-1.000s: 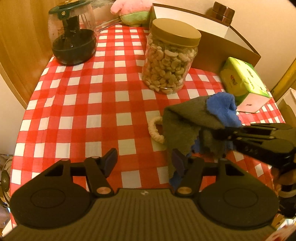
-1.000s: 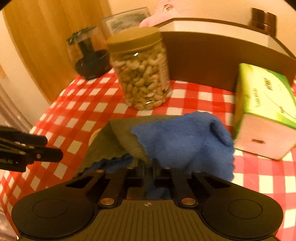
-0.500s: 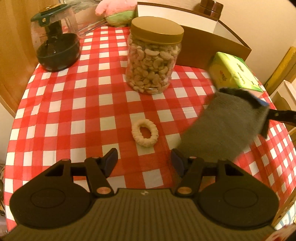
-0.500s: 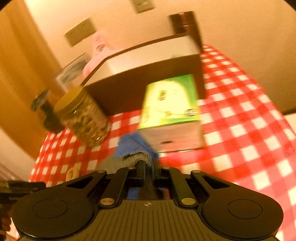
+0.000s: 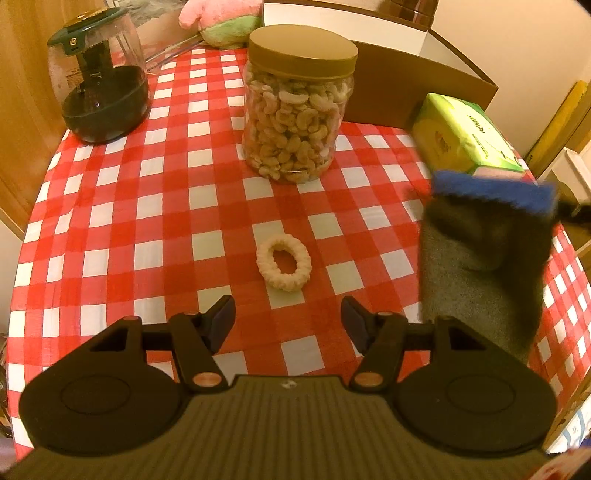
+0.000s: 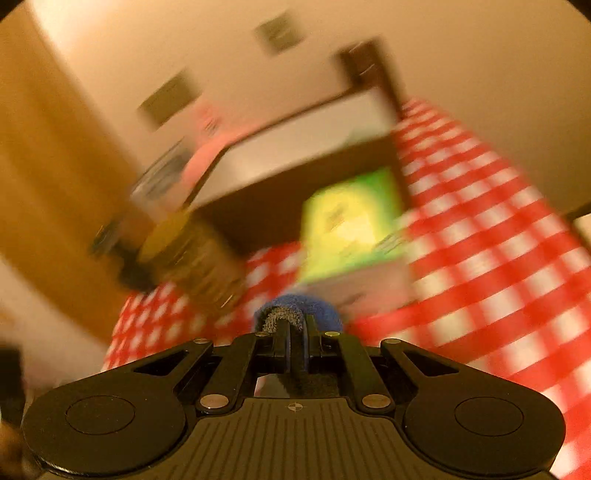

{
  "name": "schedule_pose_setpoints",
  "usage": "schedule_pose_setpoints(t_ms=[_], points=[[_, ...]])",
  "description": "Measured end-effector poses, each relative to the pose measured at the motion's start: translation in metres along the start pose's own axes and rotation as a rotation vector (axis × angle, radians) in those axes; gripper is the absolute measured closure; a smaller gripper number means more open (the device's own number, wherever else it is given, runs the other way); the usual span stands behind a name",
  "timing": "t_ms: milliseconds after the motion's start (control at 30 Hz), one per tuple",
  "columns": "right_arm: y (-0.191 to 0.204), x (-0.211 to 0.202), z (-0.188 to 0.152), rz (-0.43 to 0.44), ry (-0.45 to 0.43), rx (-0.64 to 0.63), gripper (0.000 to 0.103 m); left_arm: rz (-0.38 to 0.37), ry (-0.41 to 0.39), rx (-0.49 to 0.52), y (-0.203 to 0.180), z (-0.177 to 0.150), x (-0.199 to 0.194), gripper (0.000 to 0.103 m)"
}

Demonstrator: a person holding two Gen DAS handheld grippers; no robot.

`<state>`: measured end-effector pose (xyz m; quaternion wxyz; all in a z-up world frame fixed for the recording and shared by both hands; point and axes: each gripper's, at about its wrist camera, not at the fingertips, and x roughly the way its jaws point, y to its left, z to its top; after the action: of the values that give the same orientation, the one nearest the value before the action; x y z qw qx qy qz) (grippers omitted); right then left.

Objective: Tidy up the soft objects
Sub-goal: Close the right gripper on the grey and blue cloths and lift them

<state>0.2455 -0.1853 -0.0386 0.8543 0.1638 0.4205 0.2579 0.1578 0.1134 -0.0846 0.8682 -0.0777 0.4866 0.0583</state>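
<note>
Item: my right gripper has its jaws pressed together on a folded cloth, grey with a blue face and a scalloped edge. From the left wrist view I see the cloth hanging clear of the table at the right edge, blue fold uppermost, grey side draping down in front of the green tissue pack. From the right wrist view only a blue-and-grey tuft shows past the fingertips; the rest of that view is smeared by motion.

Item: a cream knitted ring, lying flat on the cloth-covered table near centre, just beyond my left gripper and apart from the held cloth.

Surface: a table under a red-and-white checked tablecloth. A beige wall stands at the far side and wood panelling at the left.

Surroundings: a clear jar of cashews with a tan lid, upright, far of the ring. A dark-lidded glass grinder stands far left. A brown cardboard box with a white inside sits behind the jar and the tissue pack. A pink-and-green plush toy lies at the far edge.

Left gripper: held low at the near edge, jaws spread wide, holding nothing, aimed at the ring.
</note>
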Motion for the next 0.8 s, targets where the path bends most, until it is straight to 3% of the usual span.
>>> schedule_pose_setpoints(t_ms=[167, 367, 433, 500, 600, 800], points=[[0.031, 0.047, -0.035, 0.091, 0.197, -0.046, 0.097, -0.002, -0.002, -0.007, 0.002, -0.003, -0.003, 0.042], [0.041, 0.078, -0.062, 0.024, 0.3, -0.16, 0.096, 0.004, 0.003, -0.03, 0.008, -0.01, -0.005, 0.042], [0.041, 0.076, -0.061, 0.021, 0.304, -0.189, 0.088, 0.006, 0.004, -0.038, 0.011, -0.013, -0.006, 0.042], [0.047, 0.07, -0.058, -0.001, 0.303, -0.277, 0.057, 0.004, 0.005, -0.044, 0.014, -0.014, -0.006, 0.042], [0.051, 0.058, -0.056, -0.065, 0.233, -0.363, 0.032, 0.003, 0.004, -0.045, 0.015, -0.013, -0.005, 0.042], [0.04, 0.073, -0.055, -0.113, 0.216, -0.327, 0.024, -0.007, 0.004, -0.029, 0.011, -0.007, 0.0, 0.042]])
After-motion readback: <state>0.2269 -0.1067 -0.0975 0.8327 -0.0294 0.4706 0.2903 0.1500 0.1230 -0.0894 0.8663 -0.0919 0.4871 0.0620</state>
